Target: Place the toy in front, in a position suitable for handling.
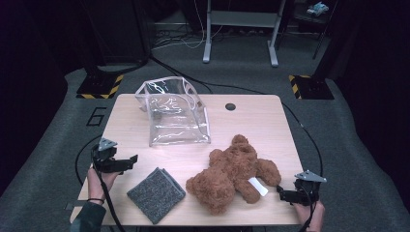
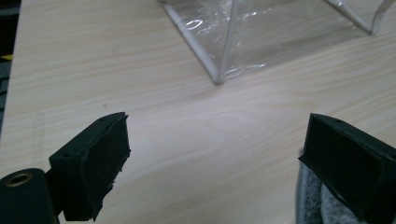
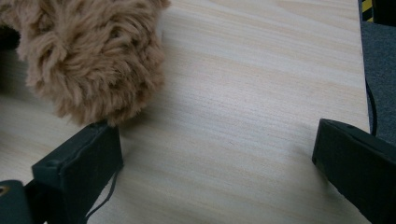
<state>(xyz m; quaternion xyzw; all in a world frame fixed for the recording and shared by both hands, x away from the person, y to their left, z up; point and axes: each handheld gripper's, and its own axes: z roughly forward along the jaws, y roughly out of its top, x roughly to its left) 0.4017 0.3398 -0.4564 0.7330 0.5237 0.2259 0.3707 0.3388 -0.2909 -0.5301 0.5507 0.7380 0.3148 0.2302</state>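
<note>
A brown teddy bear (image 1: 232,174) lies on the wooden table (image 1: 261,125), right of centre, with a white tag on it. A folded grey cloth (image 1: 156,194) lies near the front edge. A clear plastic bag (image 1: 174,113) stands open at the back left. My left gripper (image 1: 126,163) hovers left of the cloth, open, nothing between its jaws. In the left gripper view (image 2: 215,158) the bag's corner (image 2: 261,32) is ahead and the cloth (image 2: 310,205) lies by the right jaw. My right gripper (image 1: 283,194) is open beside the bear; the bear's furry limb (image 3: 88,51) sits just above its left jaw (image 3: 219,158).
A round cable hole (image 1: 230,106) sits at the table's back centre. Cables trail over the grey carpet around the table. Yellow-and-black striped bases (image 1: 101,87) and a metal frame (image 1: 240,29) stand on the floor behind. The table's right edge (image 3: 362,70) is close to my right gripper.
</note>
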